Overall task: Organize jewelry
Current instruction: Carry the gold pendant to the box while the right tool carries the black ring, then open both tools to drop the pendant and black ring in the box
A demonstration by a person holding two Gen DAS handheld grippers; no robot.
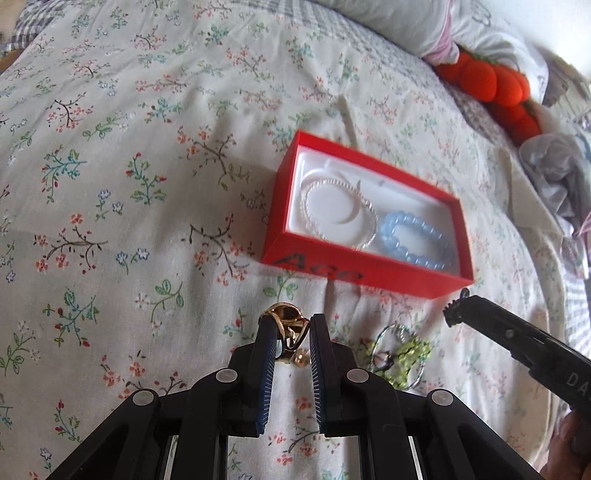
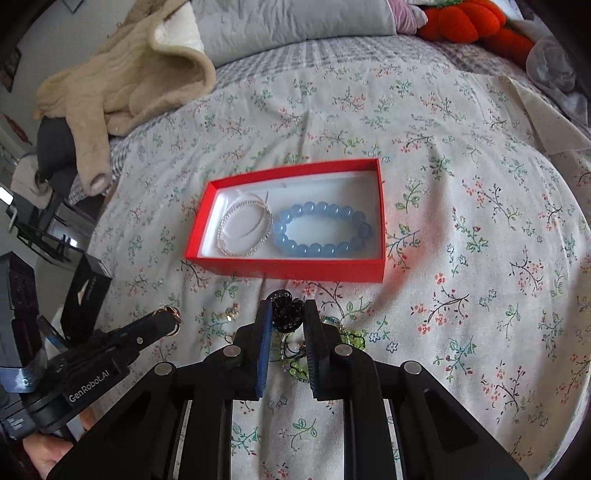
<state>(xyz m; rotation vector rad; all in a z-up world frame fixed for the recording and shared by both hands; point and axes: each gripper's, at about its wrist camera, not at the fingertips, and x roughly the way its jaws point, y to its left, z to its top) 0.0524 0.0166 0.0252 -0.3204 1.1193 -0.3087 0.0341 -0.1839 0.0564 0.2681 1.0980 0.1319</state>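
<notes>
My left gripper (image 1: 291, 325) is shut on a gold ring-like piece (image 1: 286, 317), held above the floral bedspread. My right gripper (image 2: 289, 310) is shut on a small black flower-shaped ornament (image 2: 284, 312). Just beyond both lies an open red box (image 1: 332, 266) (image 2: 288, 267) with a white lining. It holds a clear beaded bracelet (image 1: 338, 212) (image 2: 243, 229) and a blue beaded bracelet (image 1: 417, 240) (image 2: 321, 230). Green beaded jewelry (image 1: 402, 350) (image 2: 299, 369) lies on the bed under the right gripper. Each gripper shows at the edge of the other's view, the right gripper (image 1: 456, 312) and the left gripper (image 2: 171, 319).
Small gold earrings (image 2: 229, 312) rest on the bedspread between the grippers. An orange plush toy (image 1: 495, 83) (image 2: 469, 18) and a grey pillow (image 2: 295, 26) lie at the head of the bed. A beige fleece blanket (image 2: 125, 81) hangs over the left edge, above a black box (image 2: 86, 291).
</notes>
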